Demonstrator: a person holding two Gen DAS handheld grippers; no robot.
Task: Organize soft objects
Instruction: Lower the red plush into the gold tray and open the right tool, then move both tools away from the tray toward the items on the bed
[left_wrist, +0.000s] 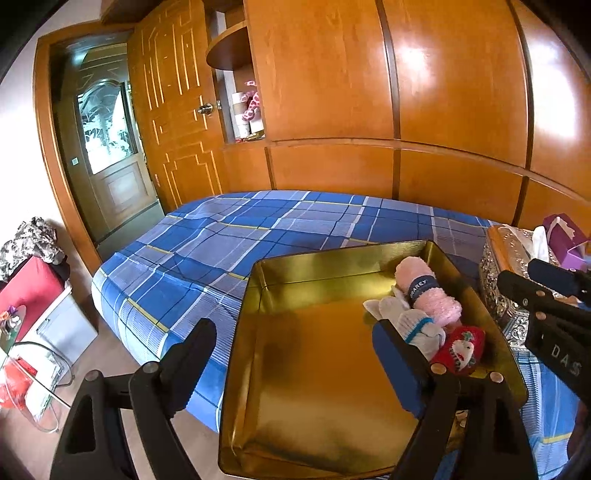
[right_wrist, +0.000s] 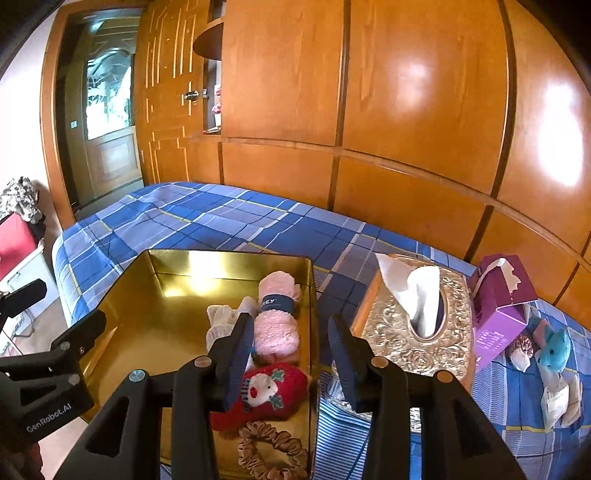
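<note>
A gold metal tray (left_wrist: 332, 275) (right_wrist: 221, 264) lies on the blue plaid bed. Along its right side sit a pink rolled sock bundle with a blue band (left_wrist: 428, 295) (right_wrist: 277, 321), white socks (left_wrist: 406, 321) (right_wrist: 219, 317), a red sock with a snowman face (left_wrist: 461, 349) (right_wrist: 273, 391) and a beige scrunchie (right_wrist: 273, 452). My left gripper (left_wrist: 291, 354) (right_wrist: 72, 302) is open and holds nothing. It straddles the tray's left wall, with its right finger beside the white socks. My right gripper (right_wrist: 291, 347) (left_wrist: 517, 270) is open and holds nothing, hovering over the tray's right wall above the red sock.
A silver embossed tissue box (right_wrist: 417, 328) (left_wrist: 495, 266) stands right of the tray, then a purple carton (right_wrist: 498, 299). A blue plush toy (right_wrist: 554, 350) and small soft items lie at the far right. Wooden wardrobe panels back the bed (left_wrist: 221, 236). A glass side table (left_wrist: 33, 373) stands on the left.
</note>
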